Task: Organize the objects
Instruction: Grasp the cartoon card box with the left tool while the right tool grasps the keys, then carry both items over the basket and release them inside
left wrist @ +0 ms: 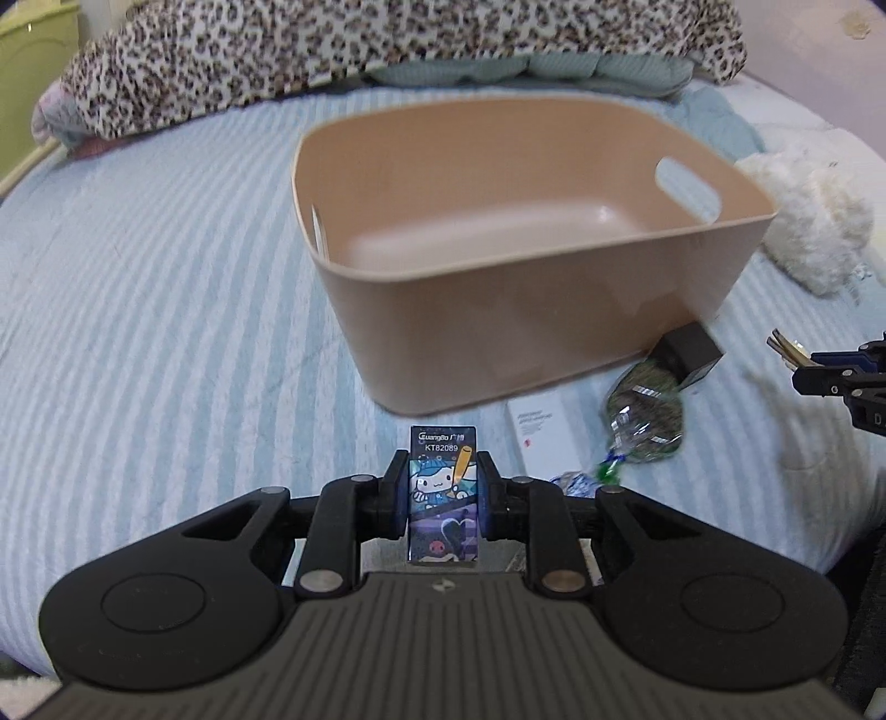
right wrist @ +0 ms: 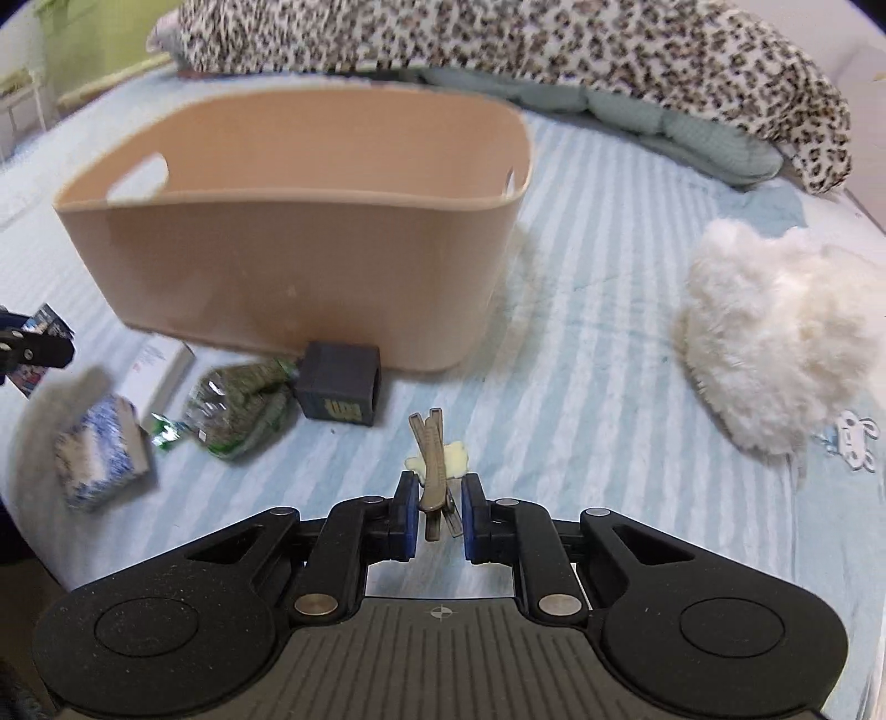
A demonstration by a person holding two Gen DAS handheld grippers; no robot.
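A beige plastic bin (left wrist: 526,299) stands empty on the striped bed; it also shows in the right wrist view (right wrist: 299,266). My left gripper (left wrist: 441,493) is shut on a small cartoon-printed box (left wrist: 443,487) and holds it above the bed, short of the bin. My right gripper (right wrist: 437,509) is shut on a brown hair clip (right wrist: 433,471) with a pale yellow ornament, held above the bed in front of the bin. The right gripper also shows at the right edge of the left wrist view (left wrist: 830,376). The left gripper shows at the left edge of the right wrist view (right wrist: 33,346).
In front of the bin lie a dark cube (right wrist: 340,385), a green wrapped packet (right wrist: 238,410), a white box (right wrist: 158,365), a blue-patterned pack (right wrist: 99,459) and a small green candy (right wrist: 166,429). A white fluffy toy (right wrist: 781,338) lies right. A leopard blanket (right wrist: 498,39) lies behind.
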